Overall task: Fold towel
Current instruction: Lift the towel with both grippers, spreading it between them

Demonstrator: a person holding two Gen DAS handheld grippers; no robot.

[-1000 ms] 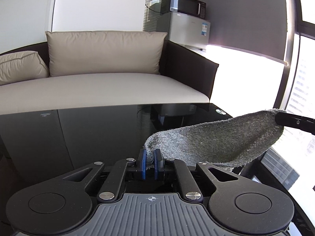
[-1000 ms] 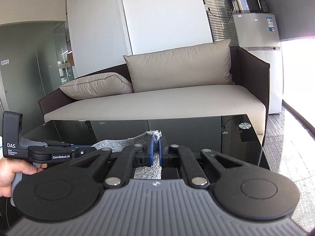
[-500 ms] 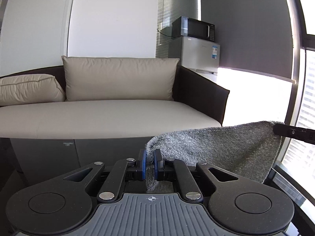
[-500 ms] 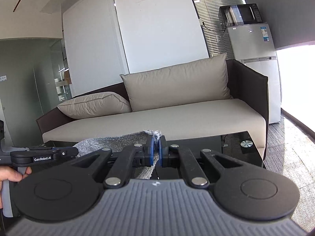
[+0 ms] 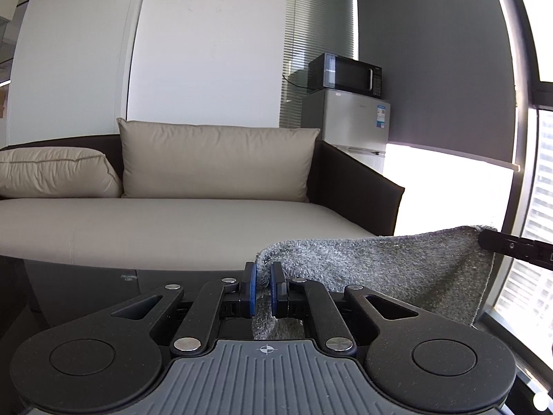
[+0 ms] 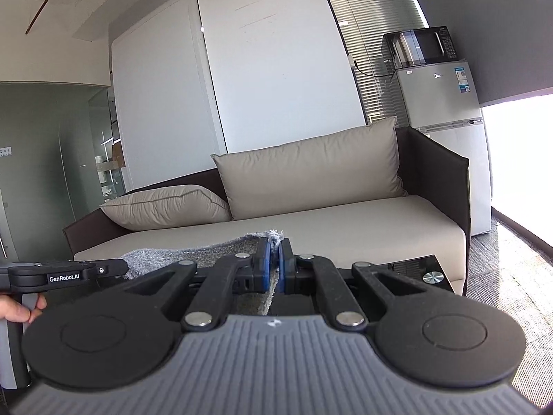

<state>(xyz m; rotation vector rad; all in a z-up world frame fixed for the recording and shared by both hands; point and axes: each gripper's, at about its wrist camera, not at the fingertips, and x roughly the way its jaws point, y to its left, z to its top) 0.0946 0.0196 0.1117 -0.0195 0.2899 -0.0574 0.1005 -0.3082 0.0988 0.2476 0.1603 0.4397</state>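
So far only the pick-up looks complete: the shaggy grey terry towel [image 5: 397,269] is off the table and hangs in the air as a span between the two grippers, with no fold visible in it yet. The left gripper [image 5: 263,290] is clamped on one top corner, its blue pads pinching the pile, with a short tail of cloth dropping between the jaws toward the camera. The right gripper [image 6: 274,266] is likewise closed tight on the other top corner, a tuft of fibres poking up above its pads. From the left wrist view the upper edge runs nearly level across to the right gripper's black finger at the picture's right edge, and the body of the cloth drops out of sight below the gripper housing, so I cannot tell whether its bottom hem clears the surface. The glossy black glass table [image 6: 420,271] shows only as its far right corner in the right wrist view, carrying a small round silver disc [image 6: 433,277]. A bare hand [image 6: 20,311] grips the left gripper's handle. What remains, by my reading, is the whole folding: lay the towel back down, bring the held edge over to meet the opposite one, align the corners and let go.
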